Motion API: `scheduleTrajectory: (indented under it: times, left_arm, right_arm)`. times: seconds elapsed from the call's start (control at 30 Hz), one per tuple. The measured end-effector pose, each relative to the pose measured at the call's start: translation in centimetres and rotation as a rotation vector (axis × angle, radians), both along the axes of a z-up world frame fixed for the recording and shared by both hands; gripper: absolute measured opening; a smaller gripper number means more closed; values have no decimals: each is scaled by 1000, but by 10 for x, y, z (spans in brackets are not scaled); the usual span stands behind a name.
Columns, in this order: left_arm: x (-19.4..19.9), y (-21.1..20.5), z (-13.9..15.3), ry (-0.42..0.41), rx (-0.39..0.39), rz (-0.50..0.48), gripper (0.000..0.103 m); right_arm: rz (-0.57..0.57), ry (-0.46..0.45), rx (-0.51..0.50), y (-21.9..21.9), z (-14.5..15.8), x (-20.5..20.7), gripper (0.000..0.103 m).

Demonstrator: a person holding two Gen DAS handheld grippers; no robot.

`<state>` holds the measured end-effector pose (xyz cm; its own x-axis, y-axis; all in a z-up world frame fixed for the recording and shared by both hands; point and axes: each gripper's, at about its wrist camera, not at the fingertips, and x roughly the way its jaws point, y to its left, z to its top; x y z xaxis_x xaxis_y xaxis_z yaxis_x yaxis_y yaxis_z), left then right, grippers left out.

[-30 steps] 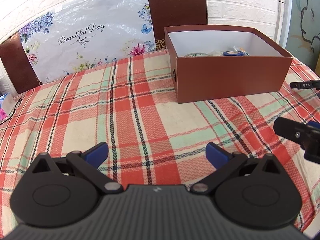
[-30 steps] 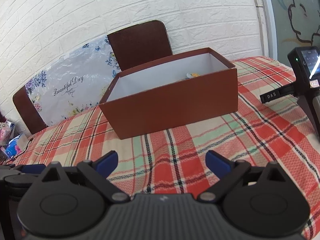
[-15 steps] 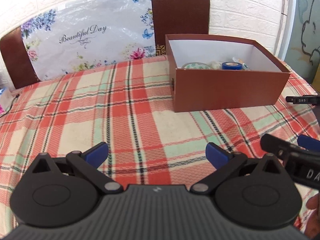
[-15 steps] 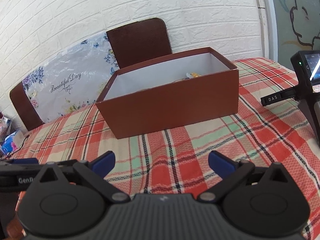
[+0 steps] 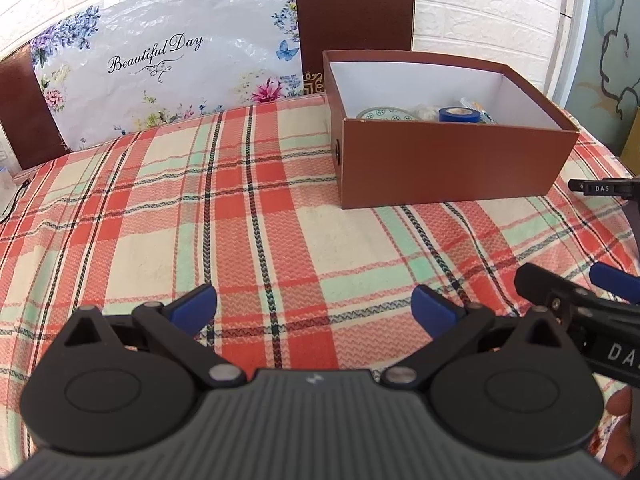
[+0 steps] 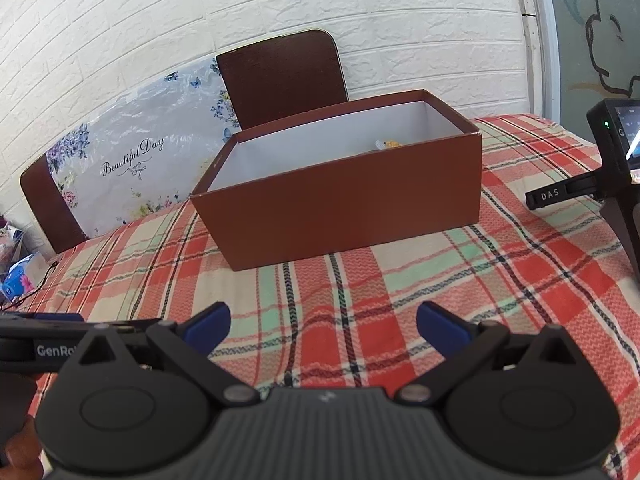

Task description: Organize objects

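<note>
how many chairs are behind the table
2. One chair stands behind the brown box; the other chair is at far left, mostly hidden by the floral bag.

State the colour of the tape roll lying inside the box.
Blue. The tape roll shows best in the left wrist view, near the box's far right corner.

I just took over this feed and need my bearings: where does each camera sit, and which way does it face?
Left wrist: on the left gripper, facing along its open blue fingers at the brown box; the right gripper shows at right.
Right wrist: on the right gripper, open, facing the box's long side from lower down; the left gripper is at left.
Shared: box, plaid tablecloth, chair.
</note>
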<state>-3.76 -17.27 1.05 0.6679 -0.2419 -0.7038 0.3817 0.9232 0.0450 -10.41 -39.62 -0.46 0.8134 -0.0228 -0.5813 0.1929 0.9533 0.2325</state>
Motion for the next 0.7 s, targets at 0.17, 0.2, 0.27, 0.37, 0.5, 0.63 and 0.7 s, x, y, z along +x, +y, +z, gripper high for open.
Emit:
scheduleTrajectory:
  times: [0.17, 0.2, 0.27, 0.37, 0.5, 0.63, 0.7]
  left_arm:
    - [-1, -2, 4, -10, 0, -7, 103]
    - [-1, -2, 4, -11, 3, -6, 103]
    - [-2, -2, 5, -12, 5, -1, 103]
    - [-3, 1, 6, -12, 5, 6, 103]
    - [-4, 4, 6, -13, 2, 15, 103]
    - [-4, 6, 6, -12, -6, 14, 103]
    - [-4, 6, 6, -14, -3, 16, 103]
  right_arm:
    - [-14, -8, 2, -3, 4, -3, 103]
    - [-14, -11, 3, -4, 4, -4, 103]
    - [-17, -16, 0, -6, 5, -6, 103]
    - [-21, -20, 7, -6, 6, -9, 103]
    - [-12, -21, 6, -3, 7, -10, 103]
    - [-10, -20, 0, 0, 7, -10, 103]
    - [-13, -16, 5, 0, 6, -9, 103]
